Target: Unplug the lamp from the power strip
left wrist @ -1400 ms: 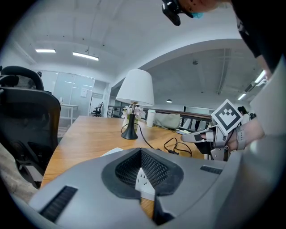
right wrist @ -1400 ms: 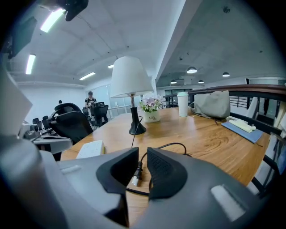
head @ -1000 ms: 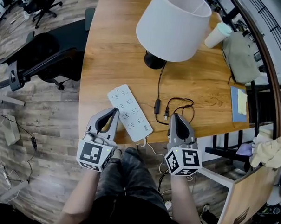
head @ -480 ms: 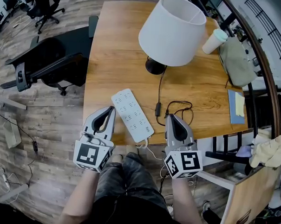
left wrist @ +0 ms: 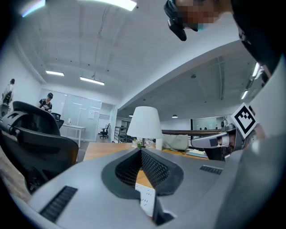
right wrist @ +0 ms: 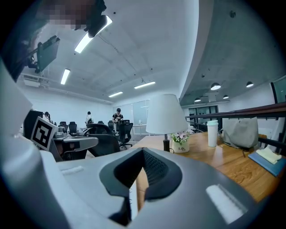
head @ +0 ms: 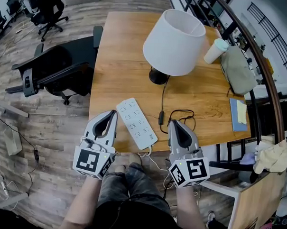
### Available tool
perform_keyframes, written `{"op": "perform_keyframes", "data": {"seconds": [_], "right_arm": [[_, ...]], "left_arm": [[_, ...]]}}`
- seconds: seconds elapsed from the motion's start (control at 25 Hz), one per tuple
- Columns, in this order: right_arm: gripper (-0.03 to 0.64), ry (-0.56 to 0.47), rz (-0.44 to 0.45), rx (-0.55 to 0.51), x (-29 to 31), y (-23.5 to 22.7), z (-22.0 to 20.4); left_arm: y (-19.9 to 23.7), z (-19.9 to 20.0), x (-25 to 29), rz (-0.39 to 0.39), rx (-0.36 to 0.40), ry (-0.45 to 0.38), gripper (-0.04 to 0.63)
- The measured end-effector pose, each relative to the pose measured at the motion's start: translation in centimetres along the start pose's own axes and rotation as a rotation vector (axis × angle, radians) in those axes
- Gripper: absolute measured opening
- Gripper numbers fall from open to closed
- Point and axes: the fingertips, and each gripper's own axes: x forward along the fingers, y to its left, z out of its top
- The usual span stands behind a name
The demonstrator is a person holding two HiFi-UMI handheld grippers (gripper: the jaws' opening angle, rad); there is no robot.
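Note:
The lamp [head: 174,42], with a white shade and a black base, stands on the wooden table [head: 122,54]. Its black cord [head: 162,100] runs toward me and ends in a loose loop [head: 184,113] on the tabletop. A white power strip [head: 136,122] lies slanted near the front edge, and I see nothing plugged into its sockets. My left gripper [head: 114,113] is shut and empty, just left of the strip. My right gripper [head: 171,121] is also shut and empty, with its tips beside the cord's end. In the left gripper view, the lamp [left wrist: 144,123] and the strip [left wrist: 145,197] show past the closed jaws.
A cup [head: 216,50], a grey bag [head: 238,68] and a blue notebook [head: 238,113] sit along the table's right side. A black office chair [head: 60,65] stands to the left. The strip's white cable [head: 151,157] drops over the front edge. A small flower pot [right wrist: 181,144] stands by the lamp.
Both grippers have drawn back a little toward the table's near edge and stay shut. The head view has pulled back, so the table sits farther off.

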Motion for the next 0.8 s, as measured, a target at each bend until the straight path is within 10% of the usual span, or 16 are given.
{"op": "perform_keyframes", "data": {"seconds": [0.8], "right_arm": [[0.008, -0.054, 0.033, -0.068, -0.3, 1.9, 4.8]], "left_arm": [[0.4, 4.3, -1.1, -0.017, 0.004, -0.049, -0.003]]}}
